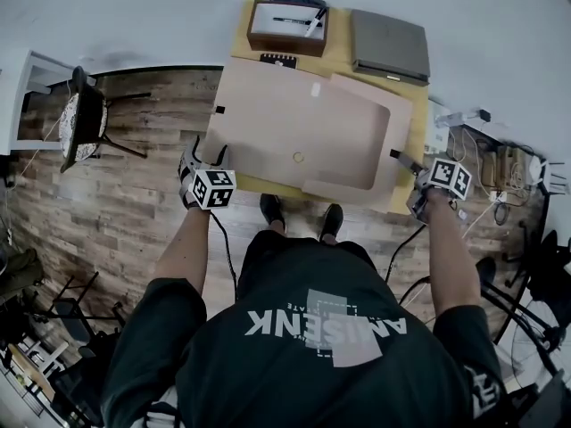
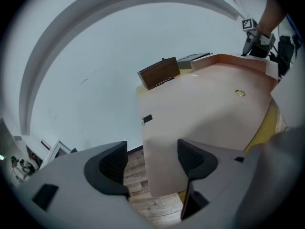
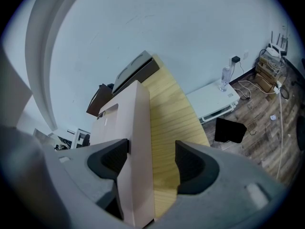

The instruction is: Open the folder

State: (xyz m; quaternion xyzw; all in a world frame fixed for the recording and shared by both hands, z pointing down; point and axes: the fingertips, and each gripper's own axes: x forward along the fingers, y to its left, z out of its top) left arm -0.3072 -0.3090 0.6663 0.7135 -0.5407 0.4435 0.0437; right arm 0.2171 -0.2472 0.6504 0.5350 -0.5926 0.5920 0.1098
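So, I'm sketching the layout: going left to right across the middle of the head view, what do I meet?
chair → left tongs → folder → right tongs

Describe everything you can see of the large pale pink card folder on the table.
The pale pink card folder lies across the yellow wooden table, its left end overhanging. It looks like matt cardboard, with a small round fastener mid-panel and a black tab at its left edge. Its right flap is raised; that edge stands between the right gripper's jaws. Its near left corner sits between the left gripper's open jaws.
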